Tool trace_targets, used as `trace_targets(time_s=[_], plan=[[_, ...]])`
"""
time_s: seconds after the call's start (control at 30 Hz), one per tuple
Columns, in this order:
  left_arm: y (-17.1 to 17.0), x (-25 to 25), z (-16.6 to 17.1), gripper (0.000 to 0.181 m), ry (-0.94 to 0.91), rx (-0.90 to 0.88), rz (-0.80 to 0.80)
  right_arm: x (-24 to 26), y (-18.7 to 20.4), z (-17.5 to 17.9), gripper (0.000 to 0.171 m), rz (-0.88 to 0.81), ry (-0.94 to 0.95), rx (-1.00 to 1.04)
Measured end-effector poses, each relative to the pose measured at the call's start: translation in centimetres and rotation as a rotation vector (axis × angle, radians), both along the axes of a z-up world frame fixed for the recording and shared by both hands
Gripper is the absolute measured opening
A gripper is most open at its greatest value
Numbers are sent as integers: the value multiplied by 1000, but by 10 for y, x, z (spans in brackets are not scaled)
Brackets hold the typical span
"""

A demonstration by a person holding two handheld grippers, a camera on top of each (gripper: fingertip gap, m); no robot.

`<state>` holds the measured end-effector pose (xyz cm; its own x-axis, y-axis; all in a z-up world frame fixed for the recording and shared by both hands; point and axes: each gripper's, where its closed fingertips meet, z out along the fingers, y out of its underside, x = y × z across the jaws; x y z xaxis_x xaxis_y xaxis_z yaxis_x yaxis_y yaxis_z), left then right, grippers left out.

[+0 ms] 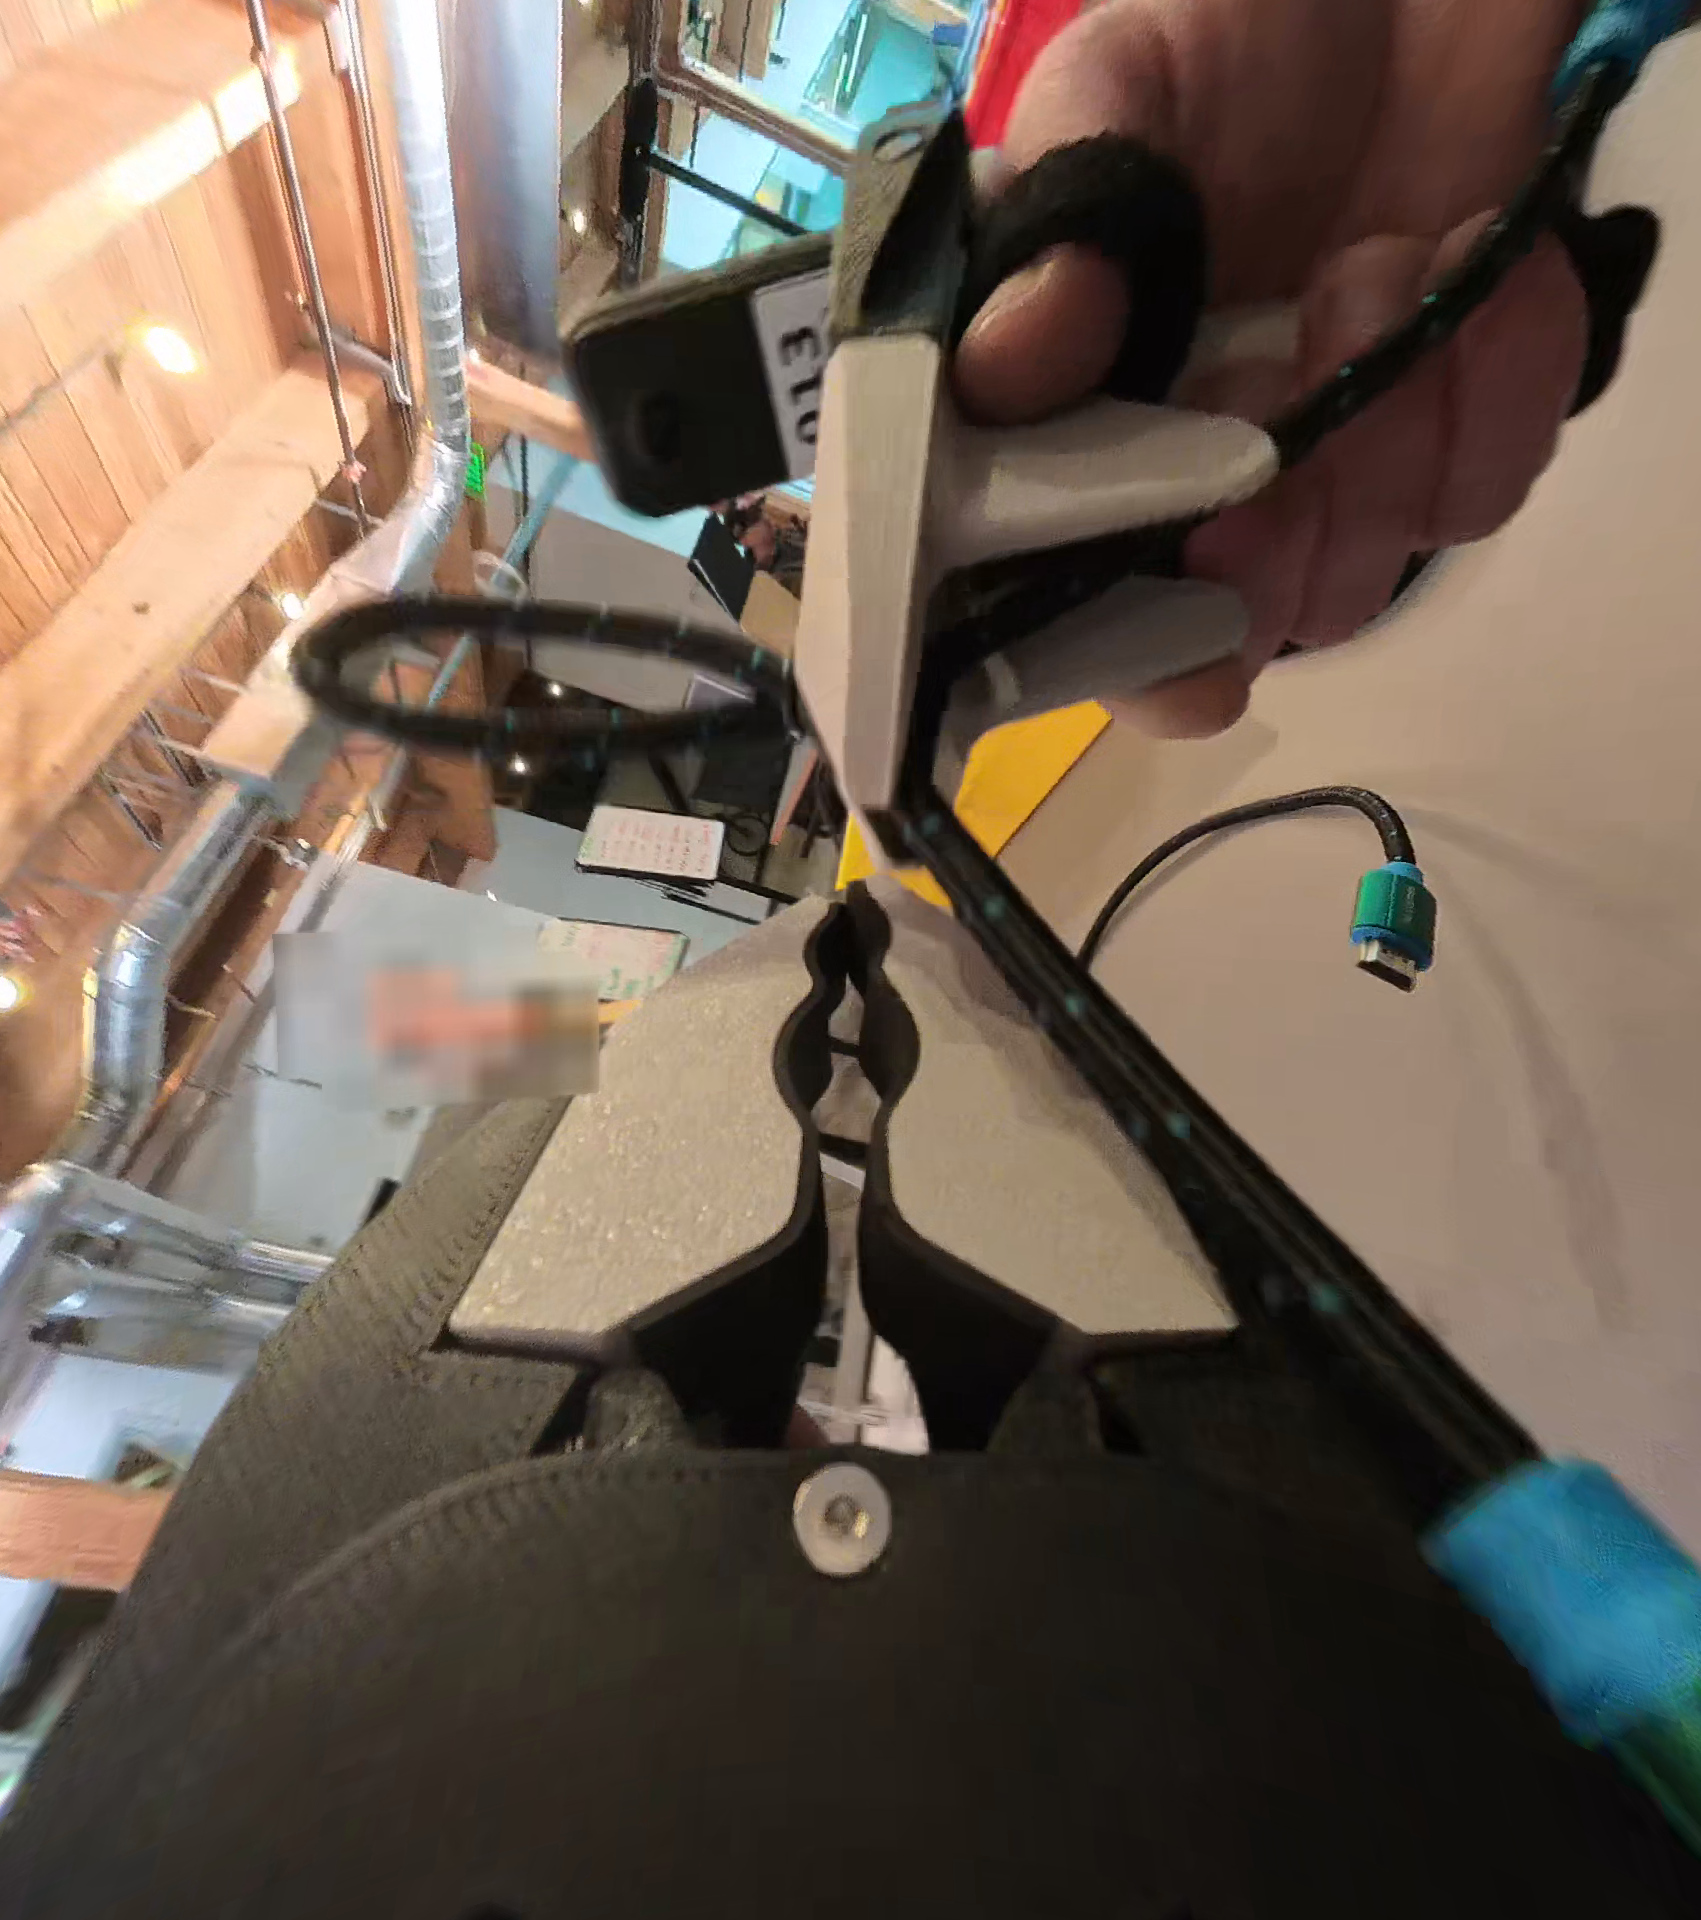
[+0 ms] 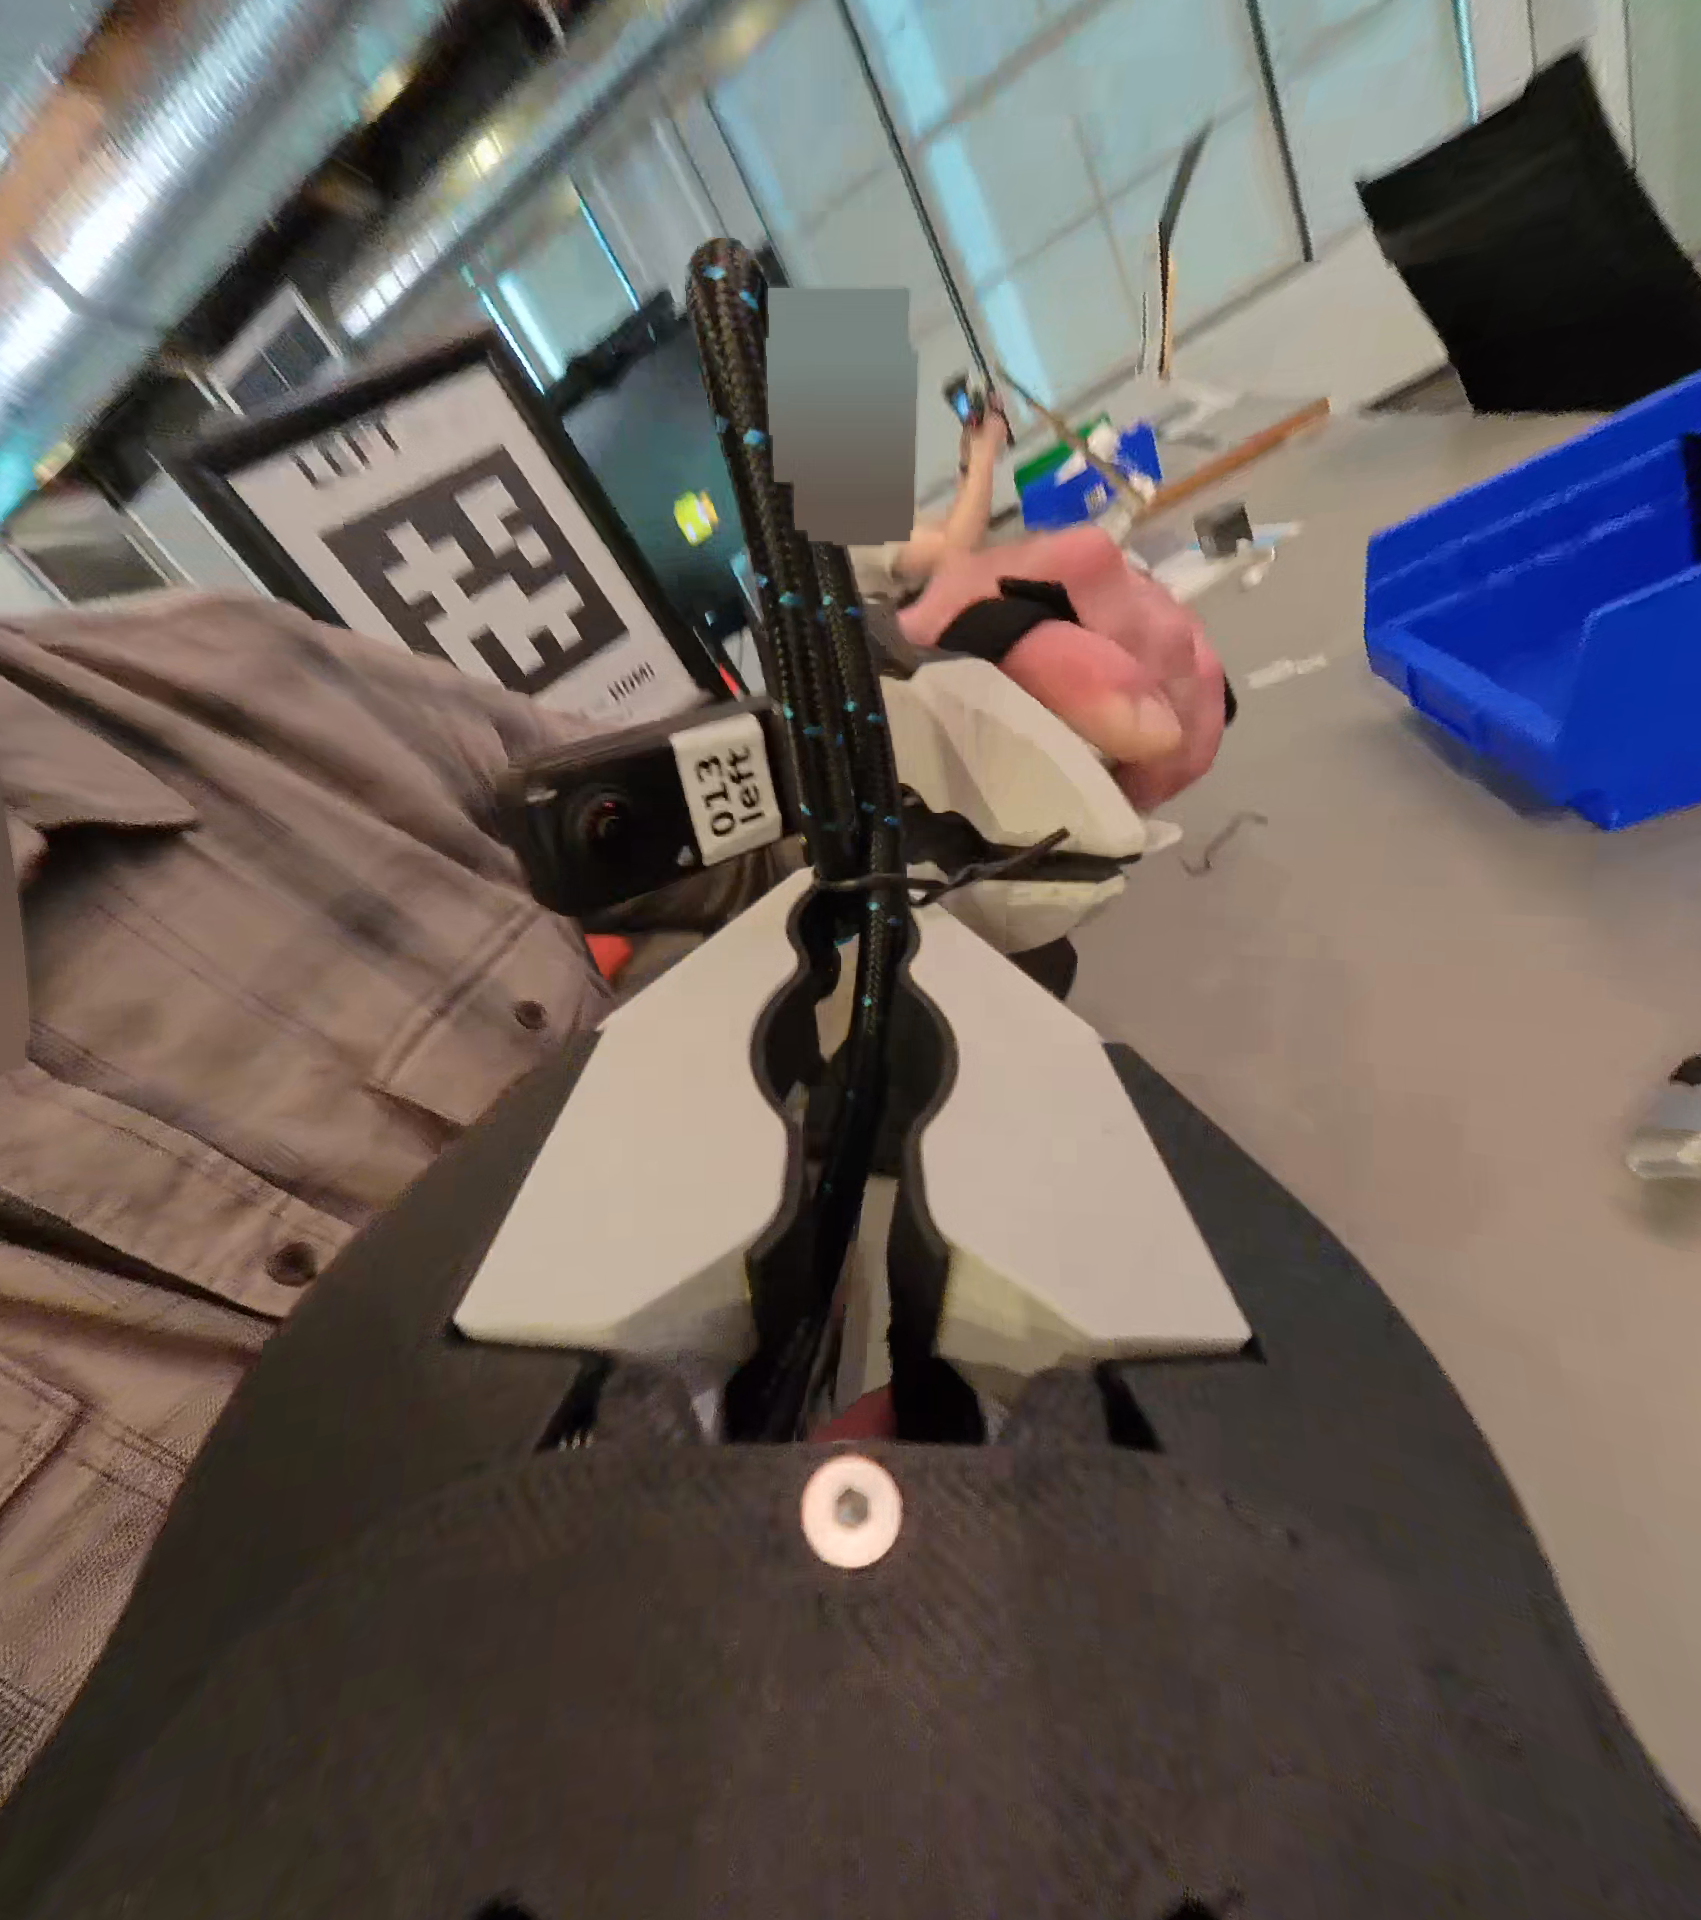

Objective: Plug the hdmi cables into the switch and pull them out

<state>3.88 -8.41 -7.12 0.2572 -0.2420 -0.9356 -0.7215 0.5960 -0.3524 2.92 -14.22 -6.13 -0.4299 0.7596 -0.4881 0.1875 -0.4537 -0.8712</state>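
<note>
The right hand-held gripper (image 2: pixel 851 925) pinches a bundled black braided HDMI cable (image 2: pixel 804 665), lifted above the grey bench (image 2: pixel 1345 1039). The left hand-held gripper (image 1: pixel 851 925) is pressed nearly together, holding nothing visible. A blue-green plug (image 1: pixel 1391 925) dangles over the bench beyond it.

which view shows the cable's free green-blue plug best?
Left wrist view: the green-blue plug hangs clear against the white table, metal tip visible. Right wrist view shows only the bundled braided cable between the right gripper's fingers, no plug.
</note>
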Motion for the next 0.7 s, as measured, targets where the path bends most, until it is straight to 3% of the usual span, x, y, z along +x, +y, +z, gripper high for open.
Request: trace_targets(time_s=[0.23, 0.37, 0.53, 0.7], plan=[[4, -12, 4, 0, -180, -181, -45, 8, 3, 3, 3, 25, 55, 18], [-10, -4, 16, 21, -258, -259, -164, 18, -9, 13, 4, 116, 150, -19], [-32, 16, 27, 39, -229, -290, -288, 32, -28, 17, 4, 257, 244, -54], [-36, 28, 22, 32, -65, -160, -247, 30, -33, 9, 4, 305, 262, -89]])
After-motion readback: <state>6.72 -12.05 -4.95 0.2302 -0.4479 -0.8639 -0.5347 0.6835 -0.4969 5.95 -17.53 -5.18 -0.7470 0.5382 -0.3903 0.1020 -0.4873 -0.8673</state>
